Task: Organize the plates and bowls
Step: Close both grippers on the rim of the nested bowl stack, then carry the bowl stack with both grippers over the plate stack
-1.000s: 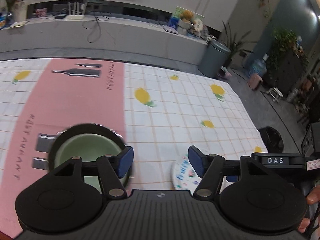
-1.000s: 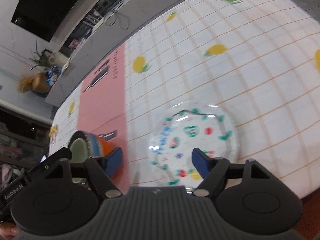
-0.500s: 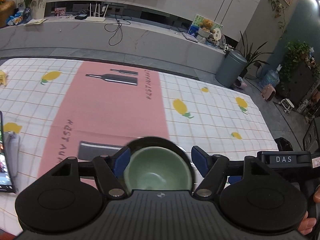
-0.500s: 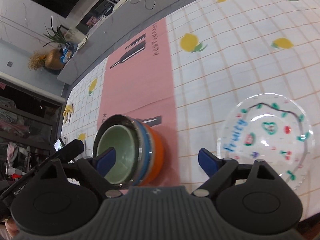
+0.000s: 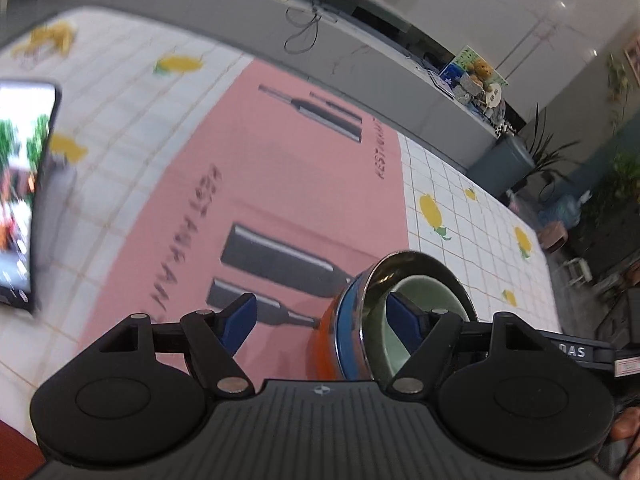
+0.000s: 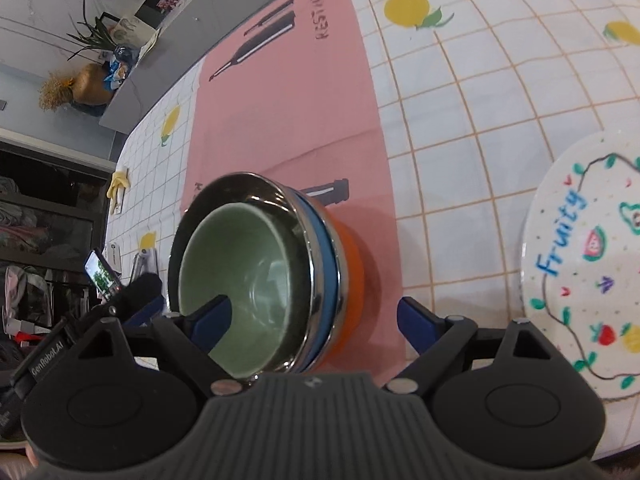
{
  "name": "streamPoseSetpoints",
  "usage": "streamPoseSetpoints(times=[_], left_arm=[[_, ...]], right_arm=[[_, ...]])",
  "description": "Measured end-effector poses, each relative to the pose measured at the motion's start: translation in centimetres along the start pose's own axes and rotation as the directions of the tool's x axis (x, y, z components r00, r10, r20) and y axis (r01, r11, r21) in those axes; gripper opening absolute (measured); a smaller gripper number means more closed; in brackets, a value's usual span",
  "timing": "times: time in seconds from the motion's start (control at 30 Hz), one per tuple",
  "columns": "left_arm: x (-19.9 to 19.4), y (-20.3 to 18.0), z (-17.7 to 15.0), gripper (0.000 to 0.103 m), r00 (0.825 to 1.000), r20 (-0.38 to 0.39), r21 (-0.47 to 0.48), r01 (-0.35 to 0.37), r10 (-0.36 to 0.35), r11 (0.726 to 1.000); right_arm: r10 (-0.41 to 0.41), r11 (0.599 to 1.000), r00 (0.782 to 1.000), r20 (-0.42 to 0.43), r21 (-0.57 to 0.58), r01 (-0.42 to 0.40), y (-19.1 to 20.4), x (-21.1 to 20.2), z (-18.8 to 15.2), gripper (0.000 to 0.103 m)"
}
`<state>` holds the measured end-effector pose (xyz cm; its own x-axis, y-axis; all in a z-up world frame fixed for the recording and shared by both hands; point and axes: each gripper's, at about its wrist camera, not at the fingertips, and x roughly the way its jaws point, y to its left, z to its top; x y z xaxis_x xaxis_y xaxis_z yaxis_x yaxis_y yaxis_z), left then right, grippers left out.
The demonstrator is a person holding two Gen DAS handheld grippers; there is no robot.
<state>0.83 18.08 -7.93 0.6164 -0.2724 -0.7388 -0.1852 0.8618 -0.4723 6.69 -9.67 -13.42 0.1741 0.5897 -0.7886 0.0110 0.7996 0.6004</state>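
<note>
A stack of nested bowls point(image 6: 256, 276) stands on the pink strip of the tablecloth: orange at the bottom, then blue, a steel bowl, and a pale green bowl point(image 6: 240, 280) inside. It also shows in the left wrist view point(image 5: 384, 320). My right gripper point(image 6: 308, 320) is open and straddles the stack's right wall, its left finger inside the green bowl. My left gripper point(image 5: 320, 318) is open and straddles the stack's left wall, its right finger inside the bowl. A white "Fruity" plate point(image 6: 584, 264) lies to the right.
A phone on a stand point(image 5: 24, 208) is at the left of the table, also small in the right wrist view point(image 6: 102, 274). The yellow-lemon tablecloth point(image 6: 480, 92) covers the table. A grey counter point(image 5: 360, 52) runs behind it.
Both grippers have closed in on the bowl stack from either side. The left one shifted left so the stack is now under its right finger. The right one swung left from the plate.
</note>
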Motion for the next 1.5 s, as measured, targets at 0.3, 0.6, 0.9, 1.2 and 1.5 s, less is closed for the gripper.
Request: streamPoseSetpoints(times=[0.3,0.6,0.9,1.2,1.5], left_arm=[[3.4,0.4,-0.4,0.086,0.993,-0.081,-0.088,0.075,-0.082,0.993],[5.8,0.7,-1.1,0.08,0.984,-0.156,-0.146,0.068,-0.091,0.987],[5.8,1.0,-1.3,0.058,0.981,-0.168,-0.184,0.064,-0.096,0.981],[5.3,-0.3,-1.4,0.052,0.986,-0.164,-0.132,0.015,-0.037,0.991],[4.6,-2.1,-1.6,0.051,0.989,-0.148,-0.089,0.014,-0.027,0.996]], right_arm=[[-0.001,0.999,1.0,-0.007,0.049,0.001,-0.8,1.4,0.8,0.083],[0.03,0.995,0.999,-0.034,0.094,-0.027,-2.3,2.2,1.1,0.07],[0.076,0.99,0.996,-0.049,0.126,-0.07,-2.9,2.5,1.1,0.061],[0.089,0.988,0.995,-0.044,0.132,-0.082,-2.6,2.5,1.0,0.049],[0.09,0.99,0.996,-0.028,0.108,-0.086,-2.9,1.5,0.9,0.047]])
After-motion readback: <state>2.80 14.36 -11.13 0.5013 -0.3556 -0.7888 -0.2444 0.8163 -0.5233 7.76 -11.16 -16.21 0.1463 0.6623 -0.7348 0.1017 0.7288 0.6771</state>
